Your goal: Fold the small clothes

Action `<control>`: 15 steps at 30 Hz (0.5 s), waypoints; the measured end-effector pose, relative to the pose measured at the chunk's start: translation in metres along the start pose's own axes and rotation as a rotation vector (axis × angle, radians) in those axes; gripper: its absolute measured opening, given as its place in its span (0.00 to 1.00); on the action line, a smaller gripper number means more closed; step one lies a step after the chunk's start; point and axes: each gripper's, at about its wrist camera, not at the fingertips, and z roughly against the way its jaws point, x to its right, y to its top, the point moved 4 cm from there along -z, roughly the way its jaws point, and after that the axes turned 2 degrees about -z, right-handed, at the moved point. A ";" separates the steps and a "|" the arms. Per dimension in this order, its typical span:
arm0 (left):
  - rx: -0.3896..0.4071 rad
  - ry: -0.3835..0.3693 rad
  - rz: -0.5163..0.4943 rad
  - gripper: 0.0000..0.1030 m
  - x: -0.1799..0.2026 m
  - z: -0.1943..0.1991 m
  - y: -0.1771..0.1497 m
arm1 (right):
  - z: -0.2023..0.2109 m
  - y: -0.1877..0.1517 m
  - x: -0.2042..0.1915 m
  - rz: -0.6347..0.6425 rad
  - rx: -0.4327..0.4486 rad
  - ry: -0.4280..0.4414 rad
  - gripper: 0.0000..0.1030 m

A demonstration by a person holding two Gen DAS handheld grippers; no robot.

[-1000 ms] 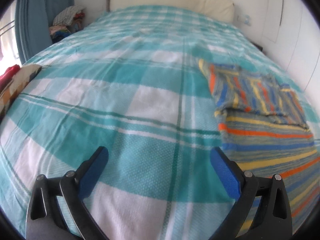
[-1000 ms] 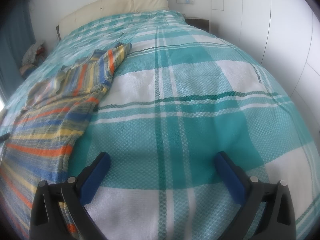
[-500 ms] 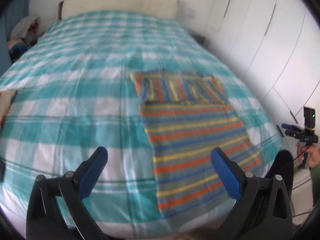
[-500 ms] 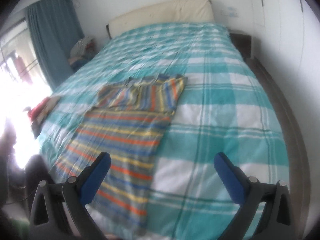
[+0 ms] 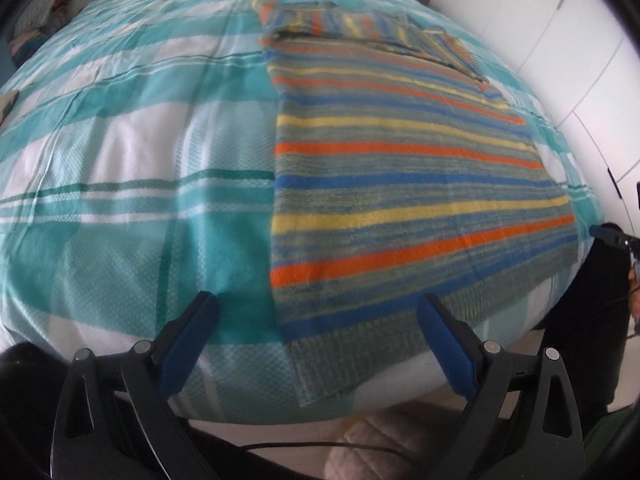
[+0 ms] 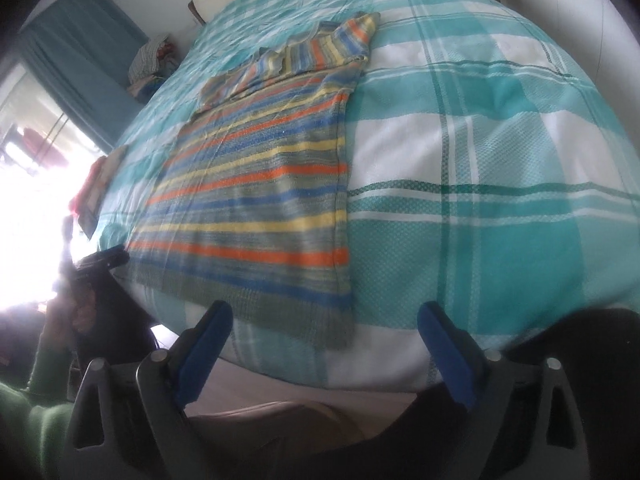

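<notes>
Two grippers are hovering over the near edge of a bed (image 5: 120,160), both tilted downward. One striped sweater (image 5: 400,184) is lying flat on the teal-and-white checked cover, its sleeves folded across the chest at the far end and its ribbed hem reaching the near edge of the mattress.

From the left wrist, the left gripper (image 5: 318,338) is sitting at 6 o'clock with its jaws spread wide and closing slightly; the sweater's near left corner is lying below and between them, untouched. The sweater is filling the picture from the centre out to 3 o'clock.

From the right wrist, the right gripper (image 6: 324,342) is likewise wide and closing slightly, pinching nothing, with the sweater's near right corner below it. Here the sweater is stretching from 6 o'clock toward 11 o'clock. A green sleeve (image 6: 36,408) is showing at 8 o'clock.
</notes>
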 end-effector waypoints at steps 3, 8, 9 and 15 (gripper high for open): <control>-0.025 -0.007 -0.035 0.73 0.007 -0.003 -0.003 | -0.014 0.001 0.000 0.003 -0.055 -0.002 0.71; -0.035 -0.035 -0.005 0.23 0.002 0.000 -0.005 | -0.034 -0.002 0.002 0.002 -0.103 -0.023 0.62; -0.043 -0.058 0.012 0.05 0.000 0.000 -0.004 | -0.038 -0.003 0.001 0.017 -0.127 -0.019 0.48; 0.005 -0.235 0.153 0.04 -0.017 0.022 0.009 | -0.030 0.002 -0.014 0.047 -0.112 0.032 0.06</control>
